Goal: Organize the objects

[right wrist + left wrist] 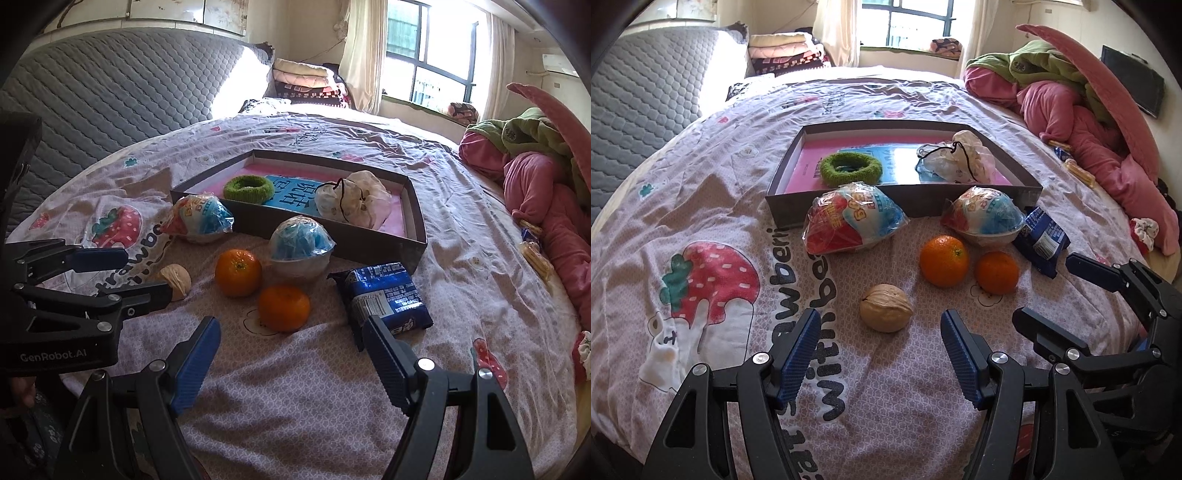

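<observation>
The walnut (885,308), hard, light and apt to roll, is seen on the bed (701,206) just ahead of the left tool (879,343), best pinched across its middle. Both tools are released; the right tool (288,354) is empty near an orange (283,308).

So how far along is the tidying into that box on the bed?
Early. The box holds only the green ring and a plastic bag. Both grippers are open and empty. Still outside: walnut, two oranges, two wrapped bowls, blue packet.
</observation>
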Motion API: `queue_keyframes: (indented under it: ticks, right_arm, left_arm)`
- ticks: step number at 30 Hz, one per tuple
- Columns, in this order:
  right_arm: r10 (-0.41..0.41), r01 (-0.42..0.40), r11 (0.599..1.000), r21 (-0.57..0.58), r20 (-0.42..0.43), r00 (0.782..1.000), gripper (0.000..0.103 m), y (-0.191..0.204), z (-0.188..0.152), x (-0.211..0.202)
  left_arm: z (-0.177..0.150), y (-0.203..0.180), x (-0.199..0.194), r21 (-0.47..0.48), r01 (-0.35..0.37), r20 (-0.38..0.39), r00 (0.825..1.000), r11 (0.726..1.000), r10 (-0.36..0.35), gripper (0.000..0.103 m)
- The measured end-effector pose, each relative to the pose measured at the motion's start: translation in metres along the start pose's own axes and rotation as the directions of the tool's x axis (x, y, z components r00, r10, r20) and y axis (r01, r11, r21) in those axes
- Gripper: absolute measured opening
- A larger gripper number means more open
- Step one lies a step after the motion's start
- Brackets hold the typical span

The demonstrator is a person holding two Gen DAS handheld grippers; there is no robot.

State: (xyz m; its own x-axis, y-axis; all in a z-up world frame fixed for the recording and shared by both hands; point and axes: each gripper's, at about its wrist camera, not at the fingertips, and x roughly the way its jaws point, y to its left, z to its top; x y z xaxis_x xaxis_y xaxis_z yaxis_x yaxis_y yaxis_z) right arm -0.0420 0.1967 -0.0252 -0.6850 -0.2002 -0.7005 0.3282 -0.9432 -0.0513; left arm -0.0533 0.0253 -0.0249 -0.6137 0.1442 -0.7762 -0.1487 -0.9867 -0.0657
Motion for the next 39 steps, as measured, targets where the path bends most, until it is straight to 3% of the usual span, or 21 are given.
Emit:
queue_keyframes:
  ticks: [34, 39]
  right_arm:
    - [-0.011, 0.011, 1.000, 0.009, -0.017, 1.000, 0.079, -0.003, 0.004, 0.030]
    - [-0.006, 0.006, 1.000, 0.004, -0.014, 1.000, 0.072, -0.004, 0.007, 0.032]
  left_arm:
    - [-0.001, 0.009, 0.030, -0.028, -0.026, -0.035, 0.999, 0.999, 0.025, 0.069]
    - [0.001, 0.011, 0.034, -0.033, -0.027, -0.032, 0.999, 0.999, 0.025, 0.069]
